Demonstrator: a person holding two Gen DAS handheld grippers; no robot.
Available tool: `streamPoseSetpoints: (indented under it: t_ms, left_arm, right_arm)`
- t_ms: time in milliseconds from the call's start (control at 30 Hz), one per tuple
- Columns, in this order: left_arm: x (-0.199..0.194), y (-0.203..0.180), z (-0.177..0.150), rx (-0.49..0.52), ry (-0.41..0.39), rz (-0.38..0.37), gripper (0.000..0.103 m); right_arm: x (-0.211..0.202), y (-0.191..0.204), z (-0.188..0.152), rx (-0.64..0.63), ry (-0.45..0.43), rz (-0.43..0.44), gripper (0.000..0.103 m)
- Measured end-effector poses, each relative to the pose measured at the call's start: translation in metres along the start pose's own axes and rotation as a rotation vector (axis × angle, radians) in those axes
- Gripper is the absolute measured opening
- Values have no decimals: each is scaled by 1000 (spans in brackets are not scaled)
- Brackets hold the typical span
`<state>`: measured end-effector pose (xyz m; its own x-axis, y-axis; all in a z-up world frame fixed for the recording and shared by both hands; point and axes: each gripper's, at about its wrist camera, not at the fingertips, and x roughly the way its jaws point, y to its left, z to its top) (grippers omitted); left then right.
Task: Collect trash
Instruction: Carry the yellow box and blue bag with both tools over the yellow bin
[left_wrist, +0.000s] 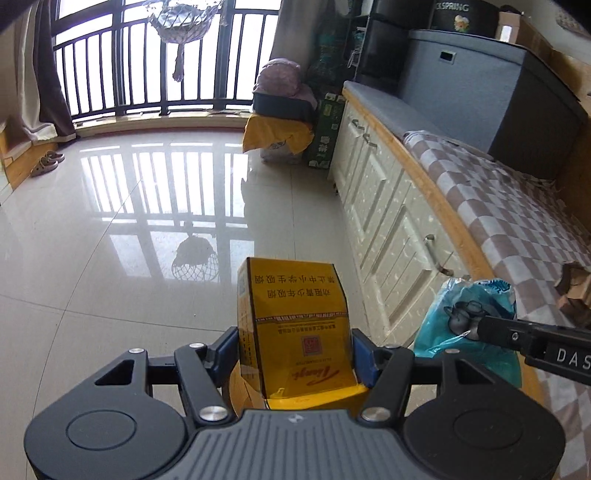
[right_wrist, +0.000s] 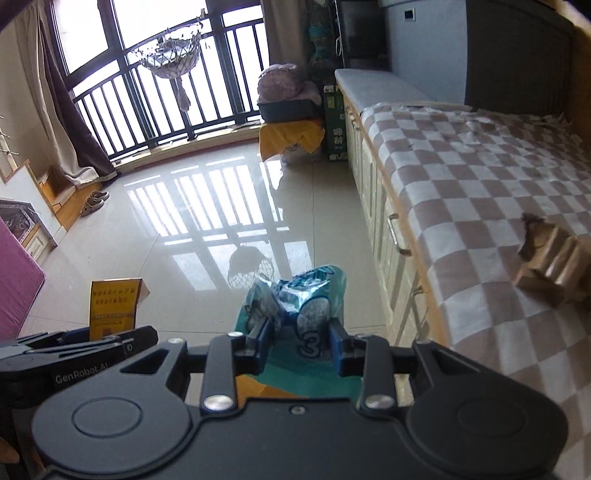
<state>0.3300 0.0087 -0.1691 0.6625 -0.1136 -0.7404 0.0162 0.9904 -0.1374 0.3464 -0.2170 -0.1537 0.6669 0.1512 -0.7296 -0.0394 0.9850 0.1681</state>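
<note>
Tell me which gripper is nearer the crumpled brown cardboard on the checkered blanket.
Right. The right gripper, clamped on the teal wrapper, is on the side toward the cardboard; the left gripper, holding the yellow box, is farther away.

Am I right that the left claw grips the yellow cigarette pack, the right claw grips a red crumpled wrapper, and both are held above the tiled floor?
Not quite: the wrapper in the right claw is blue-green, not red, as the right wrist view shows. The left claw does grip the yellow cigarette pack, and both are above the tiled floor.
</note>
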Motion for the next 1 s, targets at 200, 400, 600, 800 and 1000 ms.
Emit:
streamPoseSetpoints:
  t_ms: [200, 400, 600, 800, 1000]
  left_arm:
    - [71, 20, -5, -89, 56, 15, 63]
    - [140, 38, -32, -106, 160, 14, 63]
    - [190, 51, -59, -79, 262, 12, 63]
    - [214, 58, -73, -24, 331, 0, 64]
    - [228, 64, -81, -39, 360, -14, 64]
  right_arm:
    - [89, 8, -7, 37, 76, -3, 33]
    - [172, 7, -27, 82, 168, -10, 33]
    - [219, 2, -53, 102, 238, -34, 33]
    - [245, -4, -68, 119, 299, -35, 33]
    - [260, 2, -75, 90, 335, -15, 33]
